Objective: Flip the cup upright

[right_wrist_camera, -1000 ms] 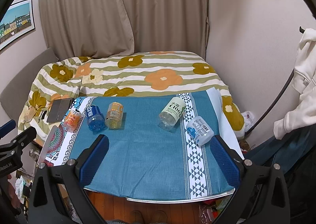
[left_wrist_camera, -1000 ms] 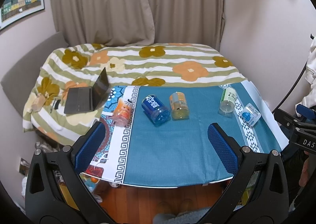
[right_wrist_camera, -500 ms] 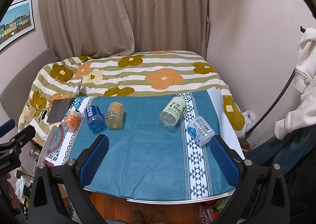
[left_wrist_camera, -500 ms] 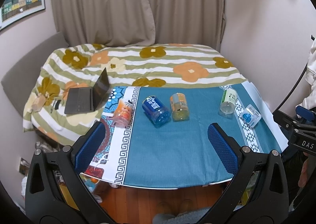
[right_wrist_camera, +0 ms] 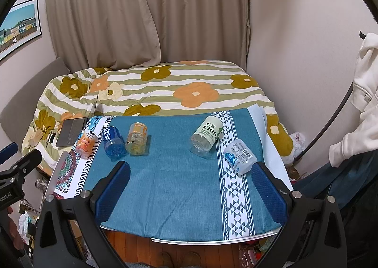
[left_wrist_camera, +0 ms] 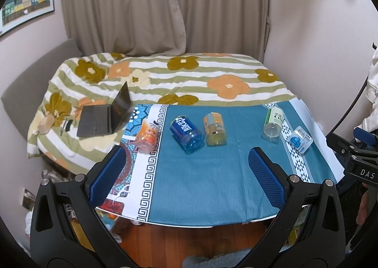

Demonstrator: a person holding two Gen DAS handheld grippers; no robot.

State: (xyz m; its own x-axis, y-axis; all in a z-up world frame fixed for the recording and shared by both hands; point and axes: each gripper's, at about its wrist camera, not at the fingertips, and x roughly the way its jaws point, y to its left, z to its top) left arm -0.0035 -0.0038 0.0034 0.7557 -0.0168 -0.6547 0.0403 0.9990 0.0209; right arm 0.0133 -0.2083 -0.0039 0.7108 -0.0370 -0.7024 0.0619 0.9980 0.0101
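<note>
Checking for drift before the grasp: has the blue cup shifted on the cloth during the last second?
No. The blue cup lies beside the orange cup, unchanged against the cloth's white border.

We see five cups lying on their sides: pink cup (left_wrist_camera: pixel 147 135), blue cup (left_wrist_camera: pixel 186 132), orange cup (left_wrist_camera: pixel 214 129) at 11 o'clock; green-labelled cup (left_wrist_camera: pixel 272 121), white cup (left_wrist_camera: pixel 299 139) at 2 o'clock.
</note>
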